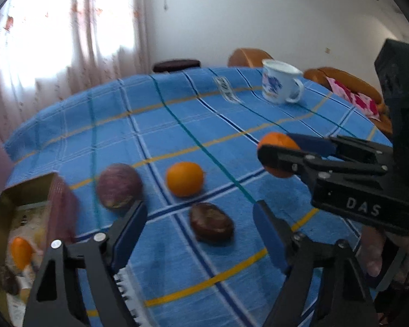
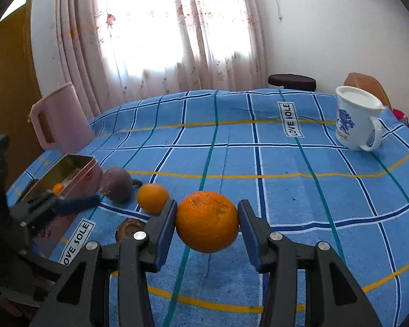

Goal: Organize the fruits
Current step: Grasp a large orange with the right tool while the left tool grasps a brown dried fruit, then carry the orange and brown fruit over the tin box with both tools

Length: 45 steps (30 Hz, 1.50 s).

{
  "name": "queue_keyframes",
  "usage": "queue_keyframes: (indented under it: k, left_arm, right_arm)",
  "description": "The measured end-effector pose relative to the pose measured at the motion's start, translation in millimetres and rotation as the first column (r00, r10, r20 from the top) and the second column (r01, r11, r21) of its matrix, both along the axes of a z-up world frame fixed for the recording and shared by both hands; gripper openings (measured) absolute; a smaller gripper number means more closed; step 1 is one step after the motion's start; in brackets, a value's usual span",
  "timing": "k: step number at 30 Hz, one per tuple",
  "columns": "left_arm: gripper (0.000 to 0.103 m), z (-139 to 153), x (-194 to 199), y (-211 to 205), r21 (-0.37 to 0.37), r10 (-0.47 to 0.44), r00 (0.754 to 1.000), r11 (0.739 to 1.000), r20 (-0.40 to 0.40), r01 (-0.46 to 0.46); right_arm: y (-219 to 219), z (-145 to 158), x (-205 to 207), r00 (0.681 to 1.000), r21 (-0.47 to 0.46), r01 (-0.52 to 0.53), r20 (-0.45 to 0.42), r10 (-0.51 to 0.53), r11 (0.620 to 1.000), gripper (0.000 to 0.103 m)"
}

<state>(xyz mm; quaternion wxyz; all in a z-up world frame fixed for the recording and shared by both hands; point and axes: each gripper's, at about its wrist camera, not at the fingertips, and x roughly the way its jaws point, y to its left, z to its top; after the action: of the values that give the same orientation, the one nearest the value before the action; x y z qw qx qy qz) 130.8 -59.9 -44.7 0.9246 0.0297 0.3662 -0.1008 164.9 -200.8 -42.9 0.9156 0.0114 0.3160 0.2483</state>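
Observation:
My right gripper (image 2: 207, 219) is shut on an orange (image 2: 207, 222) and holds it above the blue checked cloth; it shows in the left wrist view too (image 1: 279, 154). My left gripper (image 1: 200, 224) is open and empty, just above a dark purple fruit (image 1: 212, 226). A second orange (image 1: 185, 179) and a round purple fruit (image 1: 119, 185) lie beyond it. A pink tin box (image 1: 27, 218) at the left holds a small orange (image 1: 20, 253) and a dark fruit.
A white mug (image 2: 355, 121) with a blue print stands at the far right of the table (image 2: 286, 163). A pink jug (image 2: 58, 115) stands at the far left edge. A dark stool and orange chairs are behind the table.

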Motion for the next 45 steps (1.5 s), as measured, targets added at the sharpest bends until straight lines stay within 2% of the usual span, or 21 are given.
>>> queue_keyframes:
  k: [1, 2, 3, 6, 10, 15, 20, 30, 45]
  left_arm:
    - [0.066, -3.1, 4.7, -1.3, -0.003, -0.002, 1.0, 1.0, -0.026, 0.002]
    - [0.061, -5.9, 8.9, -2.6, -0.002, -0.001, 0.999, 1.0, -0.049, 0.0]
    - [0.051, -8.4, 12.2, -4.8, -0.001, -0.011, 0.998, 1.0, -0.069, 0.01]
    - [0.04, -14.4, 16.4, -10.5, 0.012, -0.033, 0.994, 0.999, -0.108, 0.034]
    - [0.04, -11.7, 12.7, -9.7, -0.007, -0.044, 0.995, 0.999, -0.094, 0.044]
    - [0.04, 2.0, -2.3, -2.0, -0.007, -0.001, 1.0, 1.0, 0.006, 0.002]
    - [0.04, 11.1, -12.3, 5.2, -0.019, 0.046, 0.995, 0.999, 0.084, -0.044]
    - [0.04, 21.8, -26.3, 15.5, -0.05, 0.108, 0.976, 0.994, 0.19, -0.1]
    - [0.04, 30.6, -44.7, 19.5, -0.068, 0.13, 0.945, 0.991, 0.3, -0.115]
  right_arm:
    - [-0.4, 0.2, -0.3, 1.0, -0.002, -0.002, 0.001, 0.002, 1.0, 0.048]
    - [0.6, 0.3, -1.0, 1.0, -0.006, -0.003, 0.003, 0.003, 1.0, 0.048]
    - [1.6, 0.6, -1.7, 1.0, -0.009, -0.005, 0.008, 0.005, 1.0, 0.048]
    - [4.8, 0.7, -3.1, 1.0, -0.022, -0.013, 0.016, 0.013, 1.0, 0.048]
    - [4.1, 2.5, -7.1, 0.999, -0.018, -0.017, 0.037, 0.018, 1.0, 0.048]
    - [4.1, 6.5, -14.5, 0.996, -0.009, -0.031, 0.081, 0.032, 0.999, 0.048]
    - [3.1, 11.0, -21.1, 0.992, 0.002, -0.042, 0.12, 0.042, 0.999, 0.048]
    - [2.8, 18.5, -35.2, 0.978, 0.01, -0.065, 0.2, 0.062, 0.998, 0.048]
    - [2.1, 23.3, -50.2, 0.956, 0.022, -0.092, 0.281, 0.082, 0.996, 0.048]
